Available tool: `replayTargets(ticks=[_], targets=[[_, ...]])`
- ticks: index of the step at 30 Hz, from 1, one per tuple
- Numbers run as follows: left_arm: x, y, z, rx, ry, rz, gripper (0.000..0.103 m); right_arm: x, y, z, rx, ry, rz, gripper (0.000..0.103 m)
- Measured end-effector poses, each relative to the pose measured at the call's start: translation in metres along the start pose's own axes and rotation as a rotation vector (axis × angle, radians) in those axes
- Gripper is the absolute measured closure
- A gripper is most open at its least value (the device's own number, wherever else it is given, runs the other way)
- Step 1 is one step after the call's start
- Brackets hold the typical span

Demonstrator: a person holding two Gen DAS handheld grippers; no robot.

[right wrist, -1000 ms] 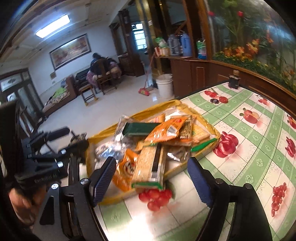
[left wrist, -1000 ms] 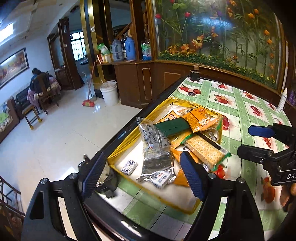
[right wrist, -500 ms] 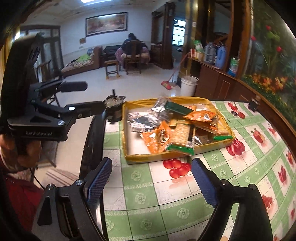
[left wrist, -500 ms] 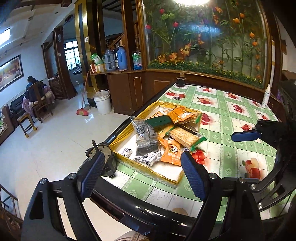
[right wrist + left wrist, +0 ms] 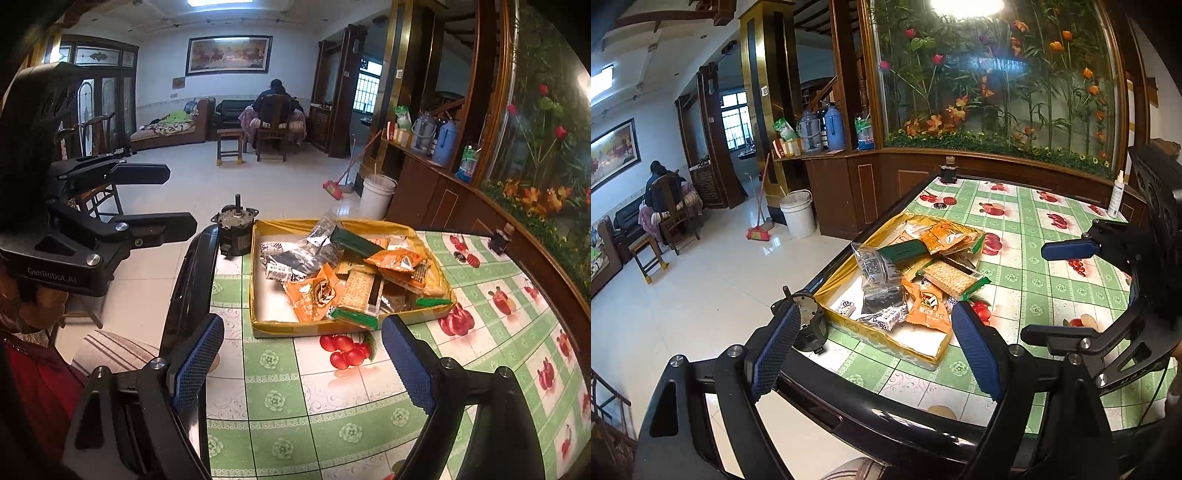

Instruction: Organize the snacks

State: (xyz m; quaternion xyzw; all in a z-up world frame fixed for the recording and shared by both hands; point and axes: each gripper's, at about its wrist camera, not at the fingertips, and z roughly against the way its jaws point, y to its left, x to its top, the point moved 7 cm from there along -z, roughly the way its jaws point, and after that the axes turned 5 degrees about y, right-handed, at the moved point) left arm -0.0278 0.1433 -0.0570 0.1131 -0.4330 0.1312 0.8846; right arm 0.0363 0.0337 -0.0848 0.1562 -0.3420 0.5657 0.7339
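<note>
Left gripper (image 5: 875, 350) and right gripper (image 5: 303, 363): jaws spread, empty, held back from yellow tray (image 5: 255, 280) of heaped snacks (image 5: 343, 273) near table (image 5: 280, 406) corner. Likely risk: slippery overlapping packets sliding, or two lifted together; tray near edge, easily nudged off.

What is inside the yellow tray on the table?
The yellow tray holds a heap of snacks: a cracker pack, an orange packet, a dark green packet, silver packets. Whatever lies beneath the heap is covered.
</note>
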Motion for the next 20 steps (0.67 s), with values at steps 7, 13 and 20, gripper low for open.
replayTargets(ticks=[7, 13, 20], targets=[[-0.004, 0.007, 0.001, 0.011, -0.012, 0.014, 0.018, 0.007, 0.002, -0.003, 0.000, 0.000, 0.026, 0.014], [-0.005, 0.007, 0.004, 0.040, -0.036, 0.001, 0.018, 0.011, 0.007, -0.010, 0.014, 0.004, 0.042, 0.014], [-0.004, 0.012, 0.003, 0.030, -0.022, 0.019, 0.018, 0.012, 0.009, -0.016, 0.017, 0.018, 0.052, 0.014]])
